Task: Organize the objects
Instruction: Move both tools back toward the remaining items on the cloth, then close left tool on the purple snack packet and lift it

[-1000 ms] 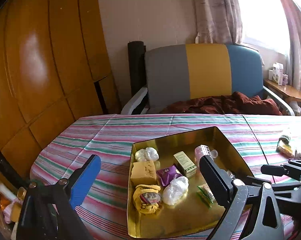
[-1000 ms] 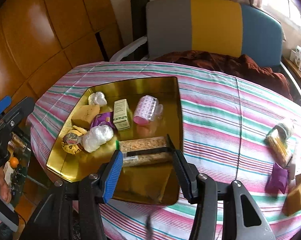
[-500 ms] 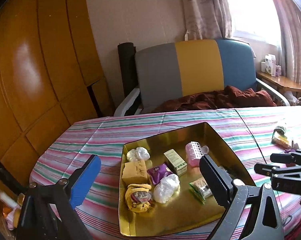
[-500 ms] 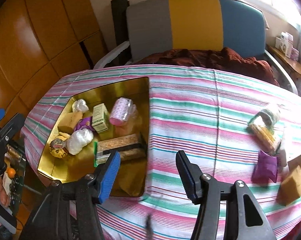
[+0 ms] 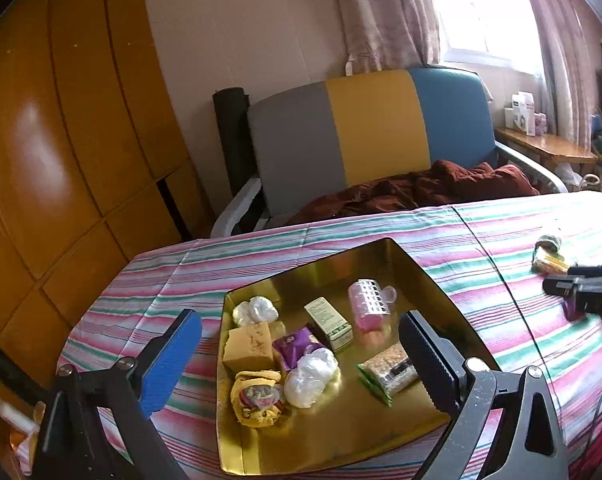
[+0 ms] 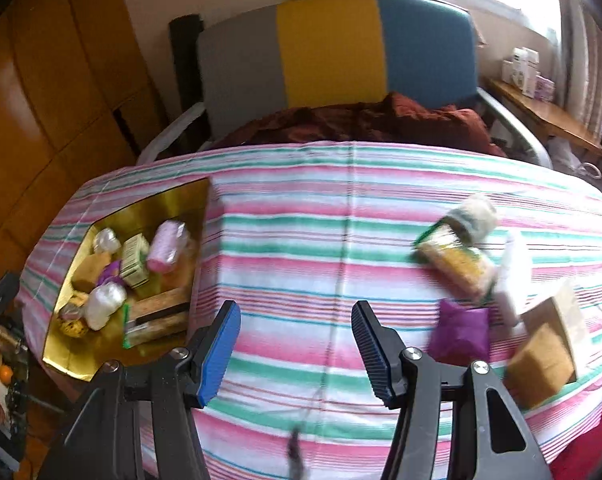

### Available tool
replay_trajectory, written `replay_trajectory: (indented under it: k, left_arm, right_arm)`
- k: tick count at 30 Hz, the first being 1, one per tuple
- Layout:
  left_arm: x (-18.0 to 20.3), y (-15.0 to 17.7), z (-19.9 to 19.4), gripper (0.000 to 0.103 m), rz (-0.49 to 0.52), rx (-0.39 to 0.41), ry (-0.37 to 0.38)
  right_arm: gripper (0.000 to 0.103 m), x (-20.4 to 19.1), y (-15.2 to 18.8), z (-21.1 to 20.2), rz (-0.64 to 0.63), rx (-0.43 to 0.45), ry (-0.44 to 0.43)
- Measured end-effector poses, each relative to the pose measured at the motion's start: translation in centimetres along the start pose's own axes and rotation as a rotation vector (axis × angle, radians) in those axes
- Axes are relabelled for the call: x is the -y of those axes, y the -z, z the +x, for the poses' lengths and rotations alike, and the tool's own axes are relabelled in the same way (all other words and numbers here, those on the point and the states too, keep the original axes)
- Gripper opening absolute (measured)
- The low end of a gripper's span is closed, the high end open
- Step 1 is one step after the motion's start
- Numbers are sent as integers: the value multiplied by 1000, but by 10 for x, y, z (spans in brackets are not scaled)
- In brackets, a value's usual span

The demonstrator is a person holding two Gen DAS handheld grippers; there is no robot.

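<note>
A gold tray point(image 5: 333, 264) point(image 6: 77, 364) sits on the striped tablecloth and holds a pink hair roller point(image 5: 368, 305), a small green box point(image 5: 328, 323), a purple packet point(image 5: 297, 345), a tan sponge point(image 5: 248, 347), white wads and a grain bar point(image 5: 388, 370). My left gripper point(image 5: 301, 364) hovers open over the tray's near side, nothing between its fingers. My right gripper point(image 6: 297, 350) is open and empty above bare cloth, between the tray and a loose pile at right: a grain bar point(image 6: 457, 268), a purple packet point(image 6: 459, 332), a tan sponge point(image 6: 539, 364).
A grey, yellow and blue chair point(image 5: 369, 140) with a dark red cloth stands behind the table. Wooden panelling point(image 5: 61, 140) fills the left. A wooden shelf point(image 5: 549, 148) with boxes runs under the window. The table's near edge lies just under both grippers.
My right gripper let go of the grain bar in the tray, opened wider and swung right over the bare cloth toward the loose pile. The left gripper drifted slightly, still open over the tray.
</note>
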State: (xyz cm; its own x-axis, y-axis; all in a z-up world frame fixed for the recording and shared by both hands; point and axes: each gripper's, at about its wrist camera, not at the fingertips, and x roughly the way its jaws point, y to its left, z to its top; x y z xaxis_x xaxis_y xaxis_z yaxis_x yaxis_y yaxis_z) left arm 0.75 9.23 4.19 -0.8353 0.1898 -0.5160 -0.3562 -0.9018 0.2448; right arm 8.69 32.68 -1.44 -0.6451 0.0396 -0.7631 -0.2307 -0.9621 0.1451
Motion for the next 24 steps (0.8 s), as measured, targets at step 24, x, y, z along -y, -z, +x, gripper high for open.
replay_trajectory:
  k: [24]
  left_arm:
    - [91,-13,18,99,190,-35,132]
  right_arm:
    - [59,188,-13,-14,416,116,95]
